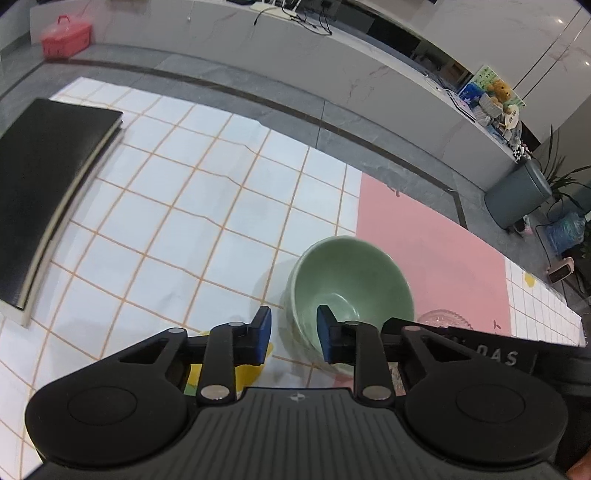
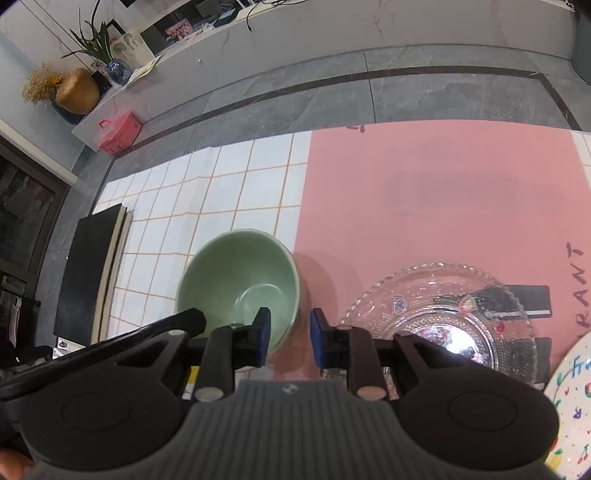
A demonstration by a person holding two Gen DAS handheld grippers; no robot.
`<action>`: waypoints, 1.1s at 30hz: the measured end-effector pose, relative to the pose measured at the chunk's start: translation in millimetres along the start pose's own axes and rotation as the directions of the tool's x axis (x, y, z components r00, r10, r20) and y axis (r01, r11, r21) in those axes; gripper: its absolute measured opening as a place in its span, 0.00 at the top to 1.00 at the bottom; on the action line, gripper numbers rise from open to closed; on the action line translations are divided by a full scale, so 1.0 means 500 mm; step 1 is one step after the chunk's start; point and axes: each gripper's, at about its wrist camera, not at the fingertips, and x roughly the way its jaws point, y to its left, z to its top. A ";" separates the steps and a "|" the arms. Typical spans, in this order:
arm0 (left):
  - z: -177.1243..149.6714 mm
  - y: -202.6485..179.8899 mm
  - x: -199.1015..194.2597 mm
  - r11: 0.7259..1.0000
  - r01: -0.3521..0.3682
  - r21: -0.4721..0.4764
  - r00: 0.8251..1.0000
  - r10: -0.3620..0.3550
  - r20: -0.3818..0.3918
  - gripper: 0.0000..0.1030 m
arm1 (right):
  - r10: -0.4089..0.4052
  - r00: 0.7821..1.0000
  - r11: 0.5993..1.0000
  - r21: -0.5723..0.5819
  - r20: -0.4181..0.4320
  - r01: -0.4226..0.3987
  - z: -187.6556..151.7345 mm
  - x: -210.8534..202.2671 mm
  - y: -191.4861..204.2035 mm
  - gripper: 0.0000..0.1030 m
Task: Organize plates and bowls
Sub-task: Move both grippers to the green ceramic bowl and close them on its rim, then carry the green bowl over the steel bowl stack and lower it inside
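Observation:
A pale green bowl (image 1: 351, 280) stands upright on the checked tablecloth at the edge of the pink mat (image 1: 424, 240). My left gripper (image 1: 293, 334) is open; its jaws straddle the bowl's near-left rim, one pad outside and one inside. In the right wrist view the same bowl (image 2: 236, 280) sits left of a clear glass plate (image 2: 443, 314). My right gripper (image 2: 289, 338) is open; its jaws straddle the bowl's right rim. A white painted plate (image 2: 569, 406) shows at the lower right.
A black book (image 1: 48, 192) lies at the table's left. The grey floor (image 1: 332, 122) runs beyond the table's far edge. A red box (image 1: 66, 35) sits on a ledge behind. The pink mat (image 2: 443, 192) stretches to the right.

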 end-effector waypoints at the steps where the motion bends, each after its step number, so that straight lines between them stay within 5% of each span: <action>1: -0.001 -0.001 0.003 1.000 0.003 -0.002 1.000 -0.003 -0.007 0.75 | -0.005 1.000 1.000 -0.001 -0.004 0.005 0.000 0.006 0.001 0.85; 4: -0.003 -0.010 0.012 1.000 -0.016 0.015 1.000 0.016 -0.015 0.83 | 0.002 1.000 1.000 0.020 -0.012 -0.001 0.003 0.017 -0.002 0.86; 16: -0.011 -0.028 -0.001 0.997 -0.068 0.021 0.997 0.069 -0.035 0.85 | -0.024 0.999 0.998 0.051 -0.038 0.026 -0.007 0.006 0.006 0.90; 26: -0.046 -0.046 -0.085 0.996 -0.080 0.039 0.997 0.081 -0.012 0.85 | -0.027 0.999 0.998 0.047 -0.038 0.029 -0.053 -0.058 0.031 0.91; 33: -0.087 -0.036 -0.155 0.998 -0.055 -0.033 0.998 0.055 -0.012 0.86 | -0.016 1.000 1.000 0.015 -0.009 0.016 -0.101 -0.135 0.055 0.92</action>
